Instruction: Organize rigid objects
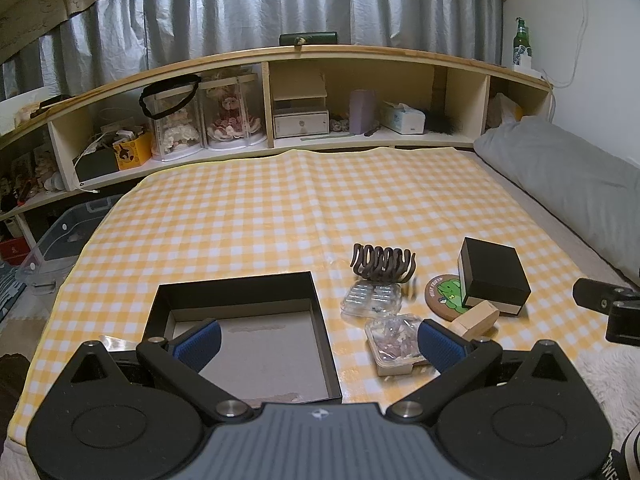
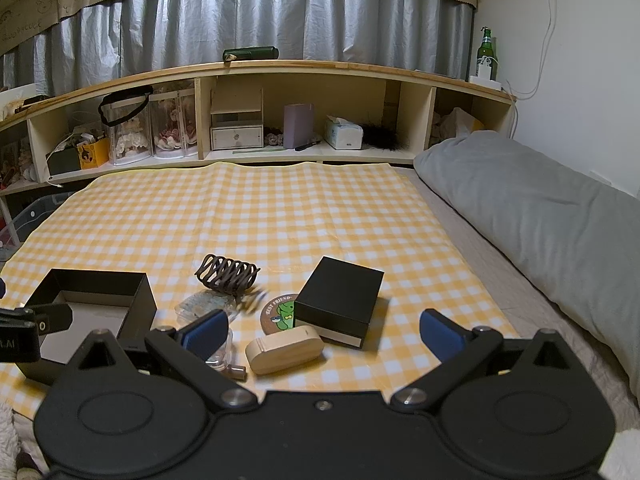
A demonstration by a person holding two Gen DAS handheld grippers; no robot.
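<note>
Both grippers are hovering with jaws spread wide, holding nothing: the left gripper (image 1: 318,344) over an open black tray (image 1: 244,332), the right gripper (image 2: 322,330) above a pale wooden case (image 2: 285,349). Beside the tray, clear plastic boxes (image 1: 394,342) are lying with a brown hair claw (image 1: 382,263), a round frog coaster (image 1: 448,294) (partly covered) and a closed black box (image 1: 494,276). Everything is resting on a yellow checked cloth (image 1: 260,216), with a grey pillow (image 2: 540,216) and cluttered shelf (image 1: 280,92) beyond.

Surface: bed under yellow checked cloth (image 2: 280,216)
Left: open black tray (image 1: 240,320)
Centre: hair claw (image 2: 227,274), clear cases (image 1: 372,298)
Right: coaster (image 1: 446,294), black box (image 2: 340,296), wooden case (image 2: 284,349)
Edge: grey pillow (image 2: 540,216)
</note>
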